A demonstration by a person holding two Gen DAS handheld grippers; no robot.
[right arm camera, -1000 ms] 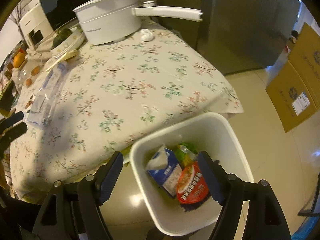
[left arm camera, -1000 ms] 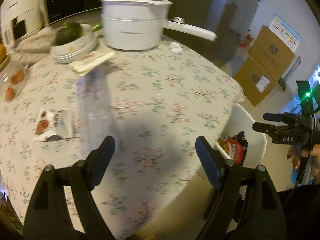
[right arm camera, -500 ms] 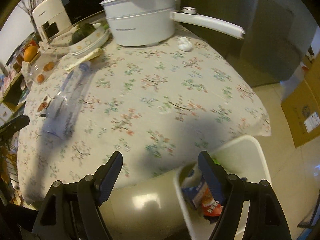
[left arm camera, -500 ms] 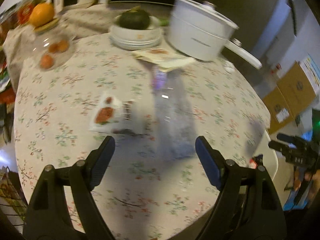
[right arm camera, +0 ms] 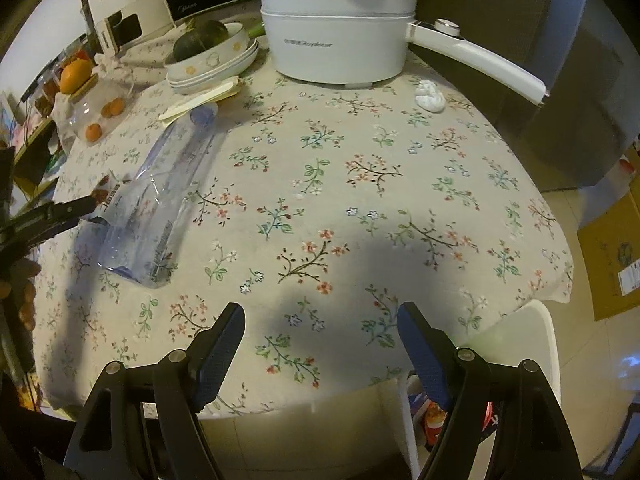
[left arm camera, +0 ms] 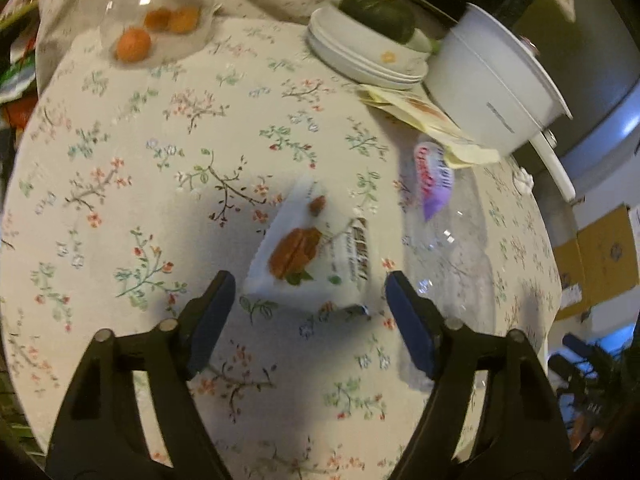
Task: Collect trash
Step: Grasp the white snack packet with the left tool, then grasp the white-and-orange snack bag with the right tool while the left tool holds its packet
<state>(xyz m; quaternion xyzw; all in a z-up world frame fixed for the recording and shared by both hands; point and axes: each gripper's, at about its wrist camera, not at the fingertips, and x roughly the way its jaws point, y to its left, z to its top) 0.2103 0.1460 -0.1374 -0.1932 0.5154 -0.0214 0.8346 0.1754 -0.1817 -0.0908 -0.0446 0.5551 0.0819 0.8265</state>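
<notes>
A white snack wrapper with a brown nut picture lies on the floral tablecloth, just ahead of my open, empty left gripper. A clear empty plastic bottle with a purple cap lies on its side right of the wrapper; it also shows in the right wrist view. A crumpled white tissue lies near the pot handle. My right gripper is open and empty over the table's near edge. The white trash bin stands on the floor below the table's right edge, with packets inside.
A white electric pot with a long handle stands at the back. Stacked bowls hold a green squash. A glass dome covers small orange fruit. Paper packets lie by the pot. Cardboard boxes stand on the floor.
My left gripper has swung left and closer to the table, bringing the snack wrapper between its fingers' line. My right gripper has moved from over the bin up toward the table.
</notes>
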